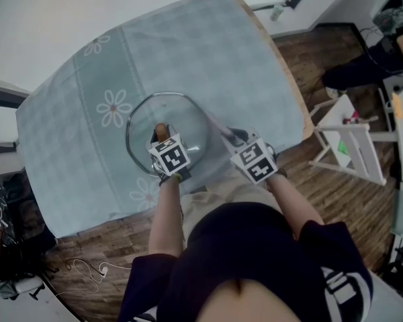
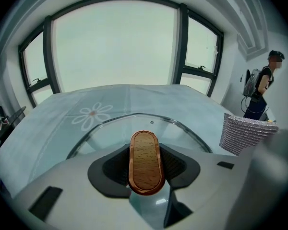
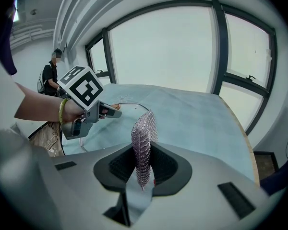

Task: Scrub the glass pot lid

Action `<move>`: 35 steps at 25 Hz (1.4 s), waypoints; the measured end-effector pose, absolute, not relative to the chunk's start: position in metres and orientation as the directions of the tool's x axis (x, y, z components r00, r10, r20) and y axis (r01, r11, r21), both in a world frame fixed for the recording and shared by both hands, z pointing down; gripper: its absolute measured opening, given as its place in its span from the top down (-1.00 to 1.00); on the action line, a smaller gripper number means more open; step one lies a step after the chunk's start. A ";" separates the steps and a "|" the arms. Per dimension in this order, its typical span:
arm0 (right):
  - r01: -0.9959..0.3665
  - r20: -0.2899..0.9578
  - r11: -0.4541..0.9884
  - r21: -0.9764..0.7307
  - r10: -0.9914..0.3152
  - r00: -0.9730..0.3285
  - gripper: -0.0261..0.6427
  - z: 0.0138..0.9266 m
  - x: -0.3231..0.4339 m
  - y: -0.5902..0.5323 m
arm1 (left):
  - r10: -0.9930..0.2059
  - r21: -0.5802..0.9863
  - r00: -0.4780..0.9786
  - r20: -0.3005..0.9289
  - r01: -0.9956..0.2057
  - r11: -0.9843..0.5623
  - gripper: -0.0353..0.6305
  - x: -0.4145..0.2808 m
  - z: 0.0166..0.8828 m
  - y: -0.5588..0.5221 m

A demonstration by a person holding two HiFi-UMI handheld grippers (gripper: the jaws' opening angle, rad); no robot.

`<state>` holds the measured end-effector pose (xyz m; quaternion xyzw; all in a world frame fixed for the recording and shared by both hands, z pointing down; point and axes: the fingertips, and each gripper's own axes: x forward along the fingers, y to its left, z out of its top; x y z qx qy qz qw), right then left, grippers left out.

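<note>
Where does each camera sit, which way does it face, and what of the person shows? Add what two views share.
Head view: on the head, facing steeply down at the glass lid; both forearms and torso show.
Left gripper view: on the left gripper, facing along jaws gripping the wooden handle; no body.
Right gripper view: on the right gripper, jaws clamping the mesh scrubber; left hand shows.
Shared: scrubber in both gripper views.
</note>
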<state>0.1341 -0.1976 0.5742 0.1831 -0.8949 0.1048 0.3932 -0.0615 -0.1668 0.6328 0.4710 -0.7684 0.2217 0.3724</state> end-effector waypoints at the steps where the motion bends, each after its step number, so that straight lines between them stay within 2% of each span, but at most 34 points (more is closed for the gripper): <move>1: -0.409 0.742 0.912 -0.044 -0.244 -0.625 0.68 0.574 0.134 -0.198 | -0.556 0.009 -0.283 0.781 -0.886 0.464 0.38 -0.061 0.632 -0.167; 12: -0.392 0.736 0.920 -0.033 -0.243 -0.632 0.68 0.573 0.134 -0.203 | -0.553 0.040 -0.269 0.789 -0.875 0.482 0.40 -0.059 0.634 -0.166; 21: -0.402 0.710 0.915 0.010 -0.290 -0.642 0.68 0.558 0.139 -0.220 | -0.544 0.081 -0.233 0.806 -0.867 0.491 0.41 -0.059 0.632 -0.164; 28: -0.427 0.694 0.904 0.020 -0.319 -0.645 0.68 0.552 0.146 -0.235 | -0.576 0.136 -0.196 0.793 -0.866 0.482 0.41 -0.058 0.622 -0.162; 35: -0.417 0.689 0.909 0.027 -0.319 -0.651 0.68 0.551 0.140 -0.241 | -0.643 0.254 -0.127 0.755 -0.847 0.467 0.41 -0.064 0.603 -0.159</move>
